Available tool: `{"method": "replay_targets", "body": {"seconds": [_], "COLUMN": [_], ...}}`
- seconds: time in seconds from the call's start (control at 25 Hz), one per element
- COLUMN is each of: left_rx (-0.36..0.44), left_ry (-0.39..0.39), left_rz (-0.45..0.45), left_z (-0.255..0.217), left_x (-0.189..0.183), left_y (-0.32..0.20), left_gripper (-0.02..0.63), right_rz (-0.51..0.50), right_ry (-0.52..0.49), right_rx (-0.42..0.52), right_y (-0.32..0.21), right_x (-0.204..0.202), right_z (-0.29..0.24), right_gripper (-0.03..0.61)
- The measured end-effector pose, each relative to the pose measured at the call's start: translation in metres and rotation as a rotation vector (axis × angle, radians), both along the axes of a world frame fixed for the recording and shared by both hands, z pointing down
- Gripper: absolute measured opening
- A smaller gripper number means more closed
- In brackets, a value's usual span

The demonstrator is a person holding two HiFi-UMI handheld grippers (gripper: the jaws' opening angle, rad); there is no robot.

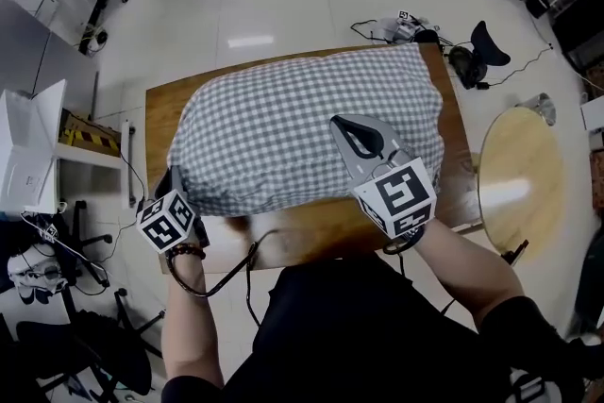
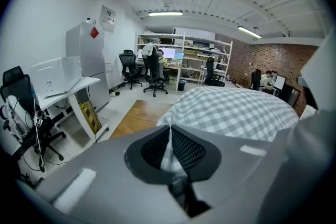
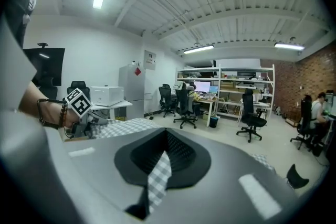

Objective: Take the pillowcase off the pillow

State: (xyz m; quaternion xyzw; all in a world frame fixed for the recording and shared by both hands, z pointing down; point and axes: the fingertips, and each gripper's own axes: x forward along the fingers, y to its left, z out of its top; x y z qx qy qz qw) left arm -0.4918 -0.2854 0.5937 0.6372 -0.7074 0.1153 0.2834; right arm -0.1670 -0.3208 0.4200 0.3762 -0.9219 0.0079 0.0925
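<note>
Removal looks barely begun: the pillowcase (image 1: 283,127) still wraps the pillow on every side the head view shows, and no bare pillow is visible anywhere. The bundle lies plump and rounded across the middle of the desk (image 1: 160,113), reaching nearly to its far edge.

Both grips appear to be set. The left claw (image 1: 176,176) sits at the near left corner of the bundle, its jaws pressed together on a thin fold of the checked cloth (image 2: 169,157), as the left gripper view shows. The right claw (image 1: 340,122) is over the right half of the bundle, also pinched shut on a narrow strip of the same cloth (image 3: 157,178). What seems left is nearly everything: finding the open end, pulling the cover back and drawing the pillow free. Which end is open cannot be told from these views.

The cover is a soft woven gingham in grey and white, lightly creased, and it drapes limp where it is pinched. The desk is glossy brown wood grain with square corners. The claws are matte grey plastic, with dark ribbed hollows behind the tips.
</note>
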Motion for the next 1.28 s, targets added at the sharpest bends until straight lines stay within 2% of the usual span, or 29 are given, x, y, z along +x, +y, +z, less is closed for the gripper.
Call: {"method": "replay_targets", "body": {"seconds": [0.52,1.04,1.28], "left_rx": [-0.033,-0.056,-0.074], "left_ry": [-0.051,-0.085,-0.113], "left_rz": [-0.050,-0.112,-0.142], "left_z": [0.002,-0.013,-0.013], "left_x": [0.019,0.039,0.051], "left_y": [-0.007,-0.035,-0.042], "left_gripper": [0.006,0.006,0.006], "right_rz": [0.172,0.289,0.323], "right_ry": [0.020,0.041,0.055], "right_rx": [-0.043,-0.106,-0.142], "right_y": [-0.027,-0.084,-0.112], "right_x": [0.143,0.265,0.306], "right_z": [0.037,0.071,0.098], "right_gripper": [0.002,0.002,0.002]}}
